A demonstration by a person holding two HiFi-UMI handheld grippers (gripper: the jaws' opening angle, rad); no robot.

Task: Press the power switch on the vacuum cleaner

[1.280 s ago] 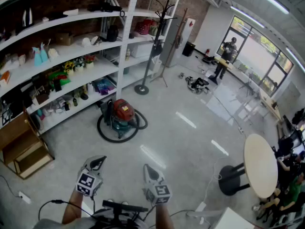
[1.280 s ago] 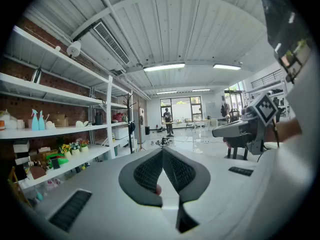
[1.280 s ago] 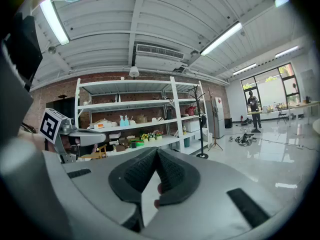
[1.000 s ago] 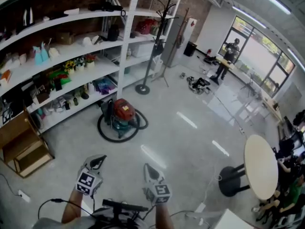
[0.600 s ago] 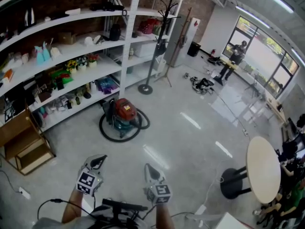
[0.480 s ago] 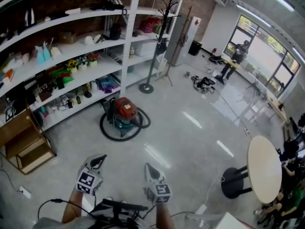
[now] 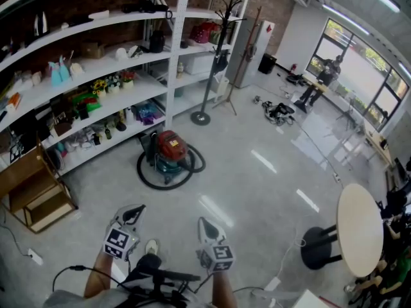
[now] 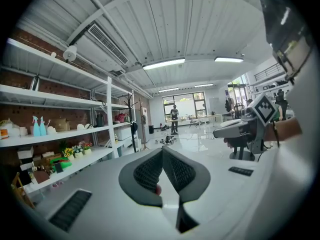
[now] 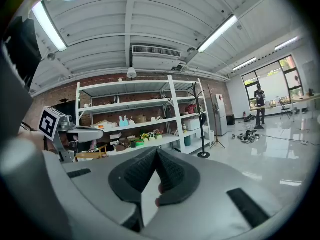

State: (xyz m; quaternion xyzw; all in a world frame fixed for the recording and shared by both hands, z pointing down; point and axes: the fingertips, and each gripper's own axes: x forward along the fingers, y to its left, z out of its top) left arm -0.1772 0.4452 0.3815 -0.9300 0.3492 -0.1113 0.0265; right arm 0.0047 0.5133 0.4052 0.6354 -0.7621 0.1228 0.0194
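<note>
The vacuum cleaner (image 7: 168, 151), a red-topped teal canister ringed by a black hose, stands on the grey floor in front of the shelving, well ahead of both grippers. No switch on it is discernible at this distance. In the head view my left gripper (image 7: 133, 212) and right gripper (image 7: 207, 224) are held side by side low in the picture, both pointing forward. The left gripper (image 8: 162, 150) has its ribbed pads meeting at the tip, with nothing between them. So does the right gripper (image 9: 156, 151). The vacuum does not show in either gripper view.
White shelving (image 7: 96, 76) full of small items runs along the left. Wooden crates (image 7: 32, 194) sit at its near end. A coat stand (image 7: 200, 117) rises behind the vacuum. A round table (image 7: 359, 230) stands at the right, and a person (image 7: 321, 82) is at the far window.
The view has crept forward and the vacuum sits slightly lower and further right in it. A shoe now shows between the grippers. Both grippers keep their pose.
</note>
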